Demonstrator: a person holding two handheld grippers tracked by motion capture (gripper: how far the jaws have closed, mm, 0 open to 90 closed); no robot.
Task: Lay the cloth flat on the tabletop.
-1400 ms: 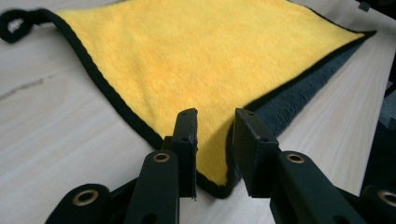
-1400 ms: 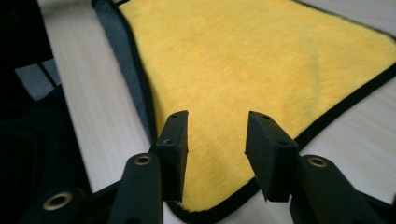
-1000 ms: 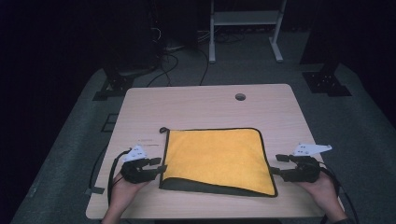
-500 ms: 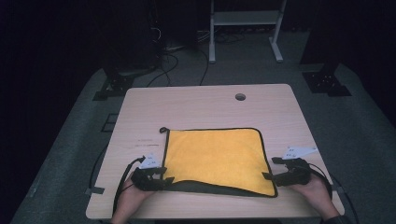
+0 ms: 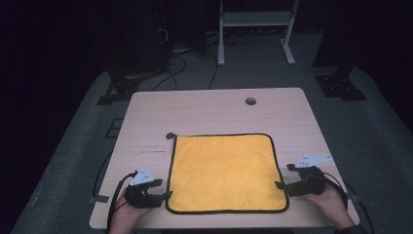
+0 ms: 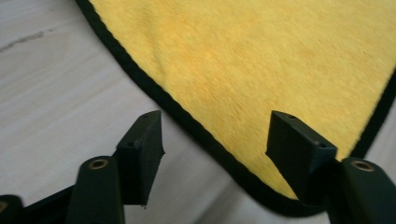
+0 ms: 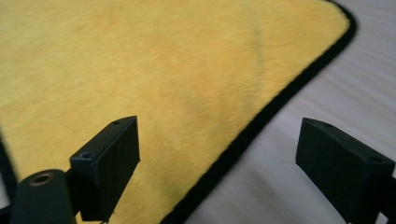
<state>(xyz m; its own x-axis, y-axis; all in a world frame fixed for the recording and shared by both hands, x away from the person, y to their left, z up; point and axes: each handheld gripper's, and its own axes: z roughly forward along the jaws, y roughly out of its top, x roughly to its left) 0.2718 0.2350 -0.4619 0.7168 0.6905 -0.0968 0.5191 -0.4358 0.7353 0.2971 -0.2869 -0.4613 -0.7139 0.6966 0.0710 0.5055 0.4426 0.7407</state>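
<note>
The yellow cloth [image 5: 226,173] lies flat at the lower centre of the desk [image 5: 204,109], and the left tool [image 5: 163,195] and right tool [image 5: 282,187], both open, seem about to pinch its near corners.

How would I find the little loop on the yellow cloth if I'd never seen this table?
Start at the pale wooden table and find the square yellow cloth lying flat on its near half. Follow the cloth's black edge to the far corner on the person's left. There a small black loop sticks out onto the bare wood, and no other corner has one.
</note>
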